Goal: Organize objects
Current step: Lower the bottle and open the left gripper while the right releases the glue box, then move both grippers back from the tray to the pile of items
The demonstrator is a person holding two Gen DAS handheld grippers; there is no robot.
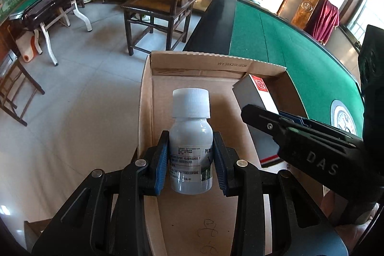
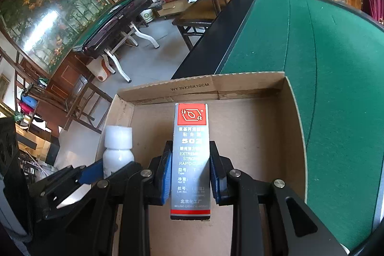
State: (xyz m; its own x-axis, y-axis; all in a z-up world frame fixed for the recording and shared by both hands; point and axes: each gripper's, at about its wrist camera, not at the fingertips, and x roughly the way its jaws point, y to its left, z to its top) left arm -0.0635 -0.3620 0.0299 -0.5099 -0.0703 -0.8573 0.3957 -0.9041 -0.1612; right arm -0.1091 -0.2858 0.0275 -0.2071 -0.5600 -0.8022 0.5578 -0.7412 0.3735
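Clearly, the step in hand was judged to be the placing of two things into the cardboard box (image 1: 182, 68), which stood on the edge of the green table (image 1: 300, 47). From the left wrist view, the left gripper (image 1: 190, 160) was seen above the left part of the box, and its blue pads (image 1: 160, 162) were pressed on both sides of a small white bottle (image 1: 191, 143) with a white ribbed cap. The bottle was held upright, and the jaws were only as far apart as its body. Whether the bottle already touched the box floor could not be told. To the right, the right gripper (image 1: 268, 116) was seen from the side with a grey carton (image 1: 254, 92). From the right wrist view, the right gripper (image 2: 190, 174) was found over the middle of the box (image 2: 290, 112), and its pads (image 2: 165, 174) were pinched on the narrow sides of the grey glue carton (image 2: 191, 155) with a red mark on top. The bottle (image 2: 118, 150) and the left gripper (image 2: 96, 174) were seen just beside it on the left. For the next move, it was judged that both things should be lowered until they rest on the box floor, and only then the jaws should be opened, so that the upright bottle is not knocked over.
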